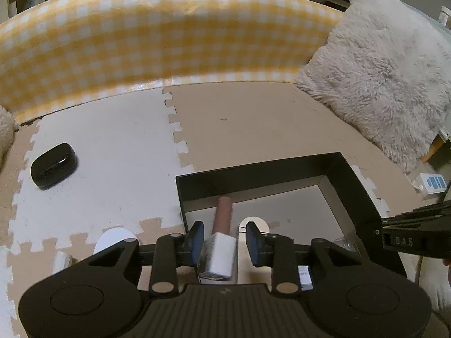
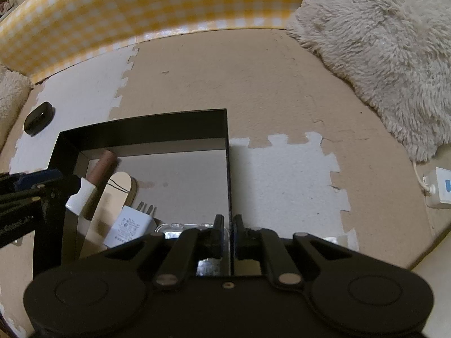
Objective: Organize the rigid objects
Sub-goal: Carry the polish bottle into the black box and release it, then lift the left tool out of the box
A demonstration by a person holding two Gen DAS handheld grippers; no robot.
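Left gripper: we see our left gripper point(image 1: 225, 236) tipped steeply down over the near left corner of the box, with its blue pads point(image 1: 197, 239) parted.
Stick: the white end of a brown stick point(image 1: 224, 211) sits between those pads. It touches the left pad, and we see a gap on the right pad's side. The brown shaft runs away from the gripper, down into the box, with its far tip near the far left corner.
Right gripper: our right gripper point(image 2: 229, 224) is clamped on the thin right wall of the box, one finger inside and one outside.
Box: the black box point(image 2: 141, 124) lies open-topped straight under both grippers, and its grey floor is mostly bare ahead of the right gripper.
Charger: a white charger point(image 2: 126, 222) lies in the box just left of the right gripper, prongs pointing away.
Foil: something shiny point(image 2: 183, 229) lies right at the right gripper's fingers; we cannot tell what it is.
Wooden piece: a flat rounded wooden piece point(image 2: 124, 183) lies beyond the charger, beside the stick.
Black case: a small black case point(image 1: 53, 166) lies ahead and far left of the left gripper, on a white tile, well apart from the box.
Mat: a beige and white puzzle mat point(image 1: 253, 118) is under everything.
Power strip: a white power strip point(image 2: 439, 188) lies far right of the right gripper.
Pillow: a fluffy pillow point(image 1: 380, 64) lies ahead to the right.
Checked cloth: a yellow checked cloth point(image 1: 141, 36) is farthest ahead.
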